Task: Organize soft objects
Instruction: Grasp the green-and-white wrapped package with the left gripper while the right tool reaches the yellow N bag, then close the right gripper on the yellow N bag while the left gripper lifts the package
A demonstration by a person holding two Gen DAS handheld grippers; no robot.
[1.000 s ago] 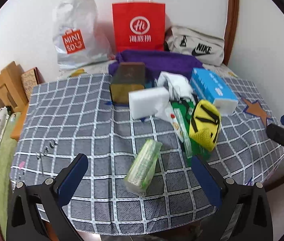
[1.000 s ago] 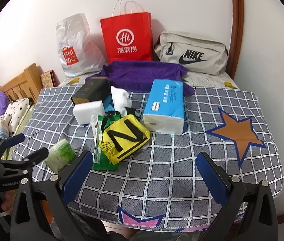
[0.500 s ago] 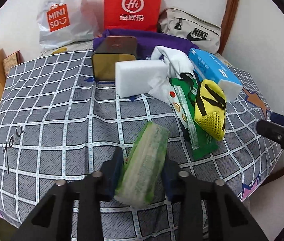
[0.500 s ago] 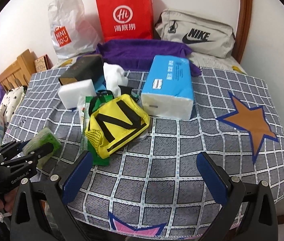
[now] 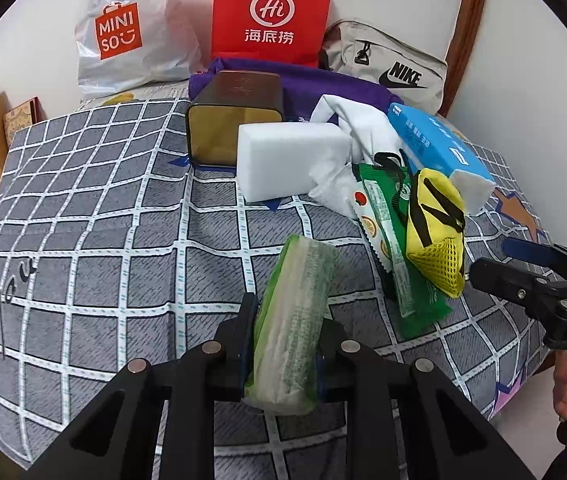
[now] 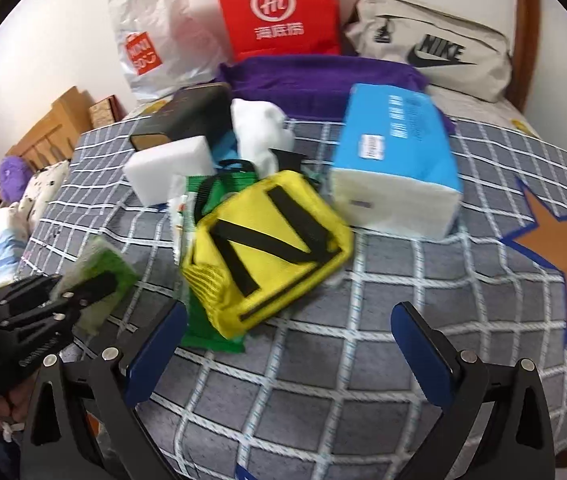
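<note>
Between my left claw (image 5: 283,354) jaws, closing: green plastic-wrapped tissue pack (image 5: 295,316), light, squashy, slippery; held across near end. Right claw (image 6: 287,344) released.

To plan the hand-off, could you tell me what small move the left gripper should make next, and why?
Probably finish closing, then lift: the left gripper is closing, its fingers already flanking the soft green plastic-wrapped pack, which lies on the grey checked cloth.
</note>
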